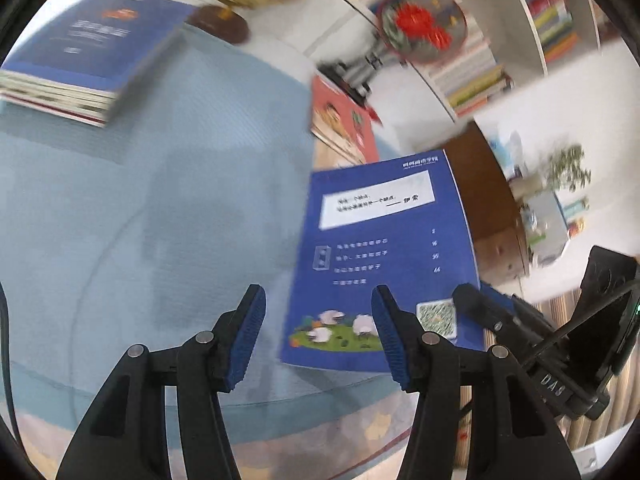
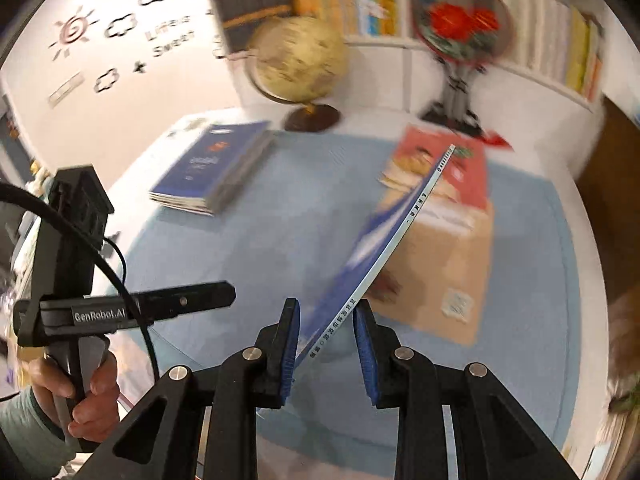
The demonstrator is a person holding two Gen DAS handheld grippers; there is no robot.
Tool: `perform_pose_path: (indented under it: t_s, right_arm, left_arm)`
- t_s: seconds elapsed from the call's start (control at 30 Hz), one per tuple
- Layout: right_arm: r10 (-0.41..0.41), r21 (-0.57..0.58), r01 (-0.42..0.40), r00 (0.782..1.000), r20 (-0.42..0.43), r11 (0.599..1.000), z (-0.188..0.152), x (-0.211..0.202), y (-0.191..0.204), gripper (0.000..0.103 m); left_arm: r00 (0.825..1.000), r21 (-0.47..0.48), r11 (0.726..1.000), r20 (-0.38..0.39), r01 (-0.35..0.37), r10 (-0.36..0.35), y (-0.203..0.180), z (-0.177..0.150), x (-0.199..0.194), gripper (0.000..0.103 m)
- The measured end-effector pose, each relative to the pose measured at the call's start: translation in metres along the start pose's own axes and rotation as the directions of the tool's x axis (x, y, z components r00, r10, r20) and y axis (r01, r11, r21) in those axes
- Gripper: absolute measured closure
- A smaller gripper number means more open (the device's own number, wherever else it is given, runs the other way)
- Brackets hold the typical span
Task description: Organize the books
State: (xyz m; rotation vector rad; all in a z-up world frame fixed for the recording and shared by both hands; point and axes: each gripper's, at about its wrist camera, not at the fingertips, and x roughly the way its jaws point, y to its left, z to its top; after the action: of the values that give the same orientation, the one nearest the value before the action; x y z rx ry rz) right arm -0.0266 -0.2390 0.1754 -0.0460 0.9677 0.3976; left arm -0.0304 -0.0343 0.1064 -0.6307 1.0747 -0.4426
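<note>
Your right gripper pinches thin blue book by near edge, book lifted edge-on above blue mat. Left-wrist view alone shows its back cover: white text box, sheep picture, code square. Your left gripper holds nothing, jaws spread. Right-wrist view alone shows cardboard box under red book, and your left hand on handle. Book stack far left, globe behind.
</note>
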Motion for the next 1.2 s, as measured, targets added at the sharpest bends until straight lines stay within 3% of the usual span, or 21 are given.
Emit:
perform_pose_path:
  t_s: [0.13,0.23,0.3,0.37,0.43,0.53,0.63,0.7,0.8,0.9,1.0,1.1,1.2]
  right_arm:
    - [0.12,-0.01,-0.12,0.993,-0.02,0.993,0.021,0.014,0.035,0.075]
    - [0.292,0.063,-0.287,0.953,-0.085,0.956,0.021,0.032,0.055,0.072]
    - [0.368,0.116,-0.356,0.923,-0.111,0.927,0.012,0.04,0.059,0.048]
    - [0.394,0.157,-0.375,0.911,-0.118,0.914,-0.001,0.048,0.058,0.046]
    - [0.392,0.186,-0.364,0.908,-0.149,0.913,-0.014,0.057,0.055,0.046]
    - [0.359,0.245,-0.31,0.913,-0.194,0.919,-0.031,0.075,0.042,0.046]
    - [0.24,0.268,-0.183,0.95,-0.201,0.946,-0.04,0.091,0.026,0.046]
    - [0.129,0.252,-0.074,0.97,-0.206,0.965,-0.043,0.1,0.018,0.049]
    - [0.114,0.254,-0.061,0.973,-0.201,0.965,-0.046,0.115,0.007,0.063]
    - [0.077,0.231,-0.026,0.974,-0.213,0.973,-0.048,0.131,0.009,0.065]
    - [0.138,0.25,-0.079,0.964,-0.227,0.965,-0.056,0.137,0.016,0.065]
    - [0.072,0.195,-0.027,0.97,-0.23,0.98,-0.066,0.127,0.02,0.065]
    - [0.086,0.196,-0.038,0.965,-0.246,0.98,-0.081,0.107,0.008,0.065]
  left_arm:
    - [0.995,-0.036,0.997,0.067,-0.068,0.07,0.032,0.002,-0.034,0.051]
    - [0.985,-0.074,0.989,0.105,-0.128,0.136,0.062,0.001,-0.058,0.051]
    - [0.976,-0.118,0.978,0.113,-0.174,0.187,0.083,-0.004,-0.065,0.051]
    - [0.966,-0.148,0.963,0.099,-0.224,0.24,0.105,-0.011,-0.071,0.051]
    - [0.965,-0.163,0.958,0.081,-0.236,0.251,0.119,-0.019,-0.072,0.051]
    - [0.978,-0.144,0.97,0.042,-0.195,0.203,0.12,-0.02,-0.06,0.051]
    - [0.98,-0.093,0.976,0.013,-0.197,0.199,0.108,-0.007,-0.037,0.051]
    - [0.968,-0.042,0.968,0.011,-0.249,0.25,0.098,0.004,-0.021,0.051]
    - [0.947,0.004,0.948,-0.04,-0.319,0.319,0.092,0.016,0.006,0.051]
    - [0.933,0.084,0.934,-0.07,-0.346,0.352,0.08,0.015,0.022,0.048]
    - [0.946,0.105,0.949,-0.108,-0.296,0.307,0.07,0.007,0.028,0.048]
    - [0.955,0.117,0.962,-0.137,-0.247,0.262,0.061,-0.008,0.028,0.048]
    - [0.969,0.104,0.985,-0.188,-0.14,0.158,0.055,-0.035,0.019,0.048]
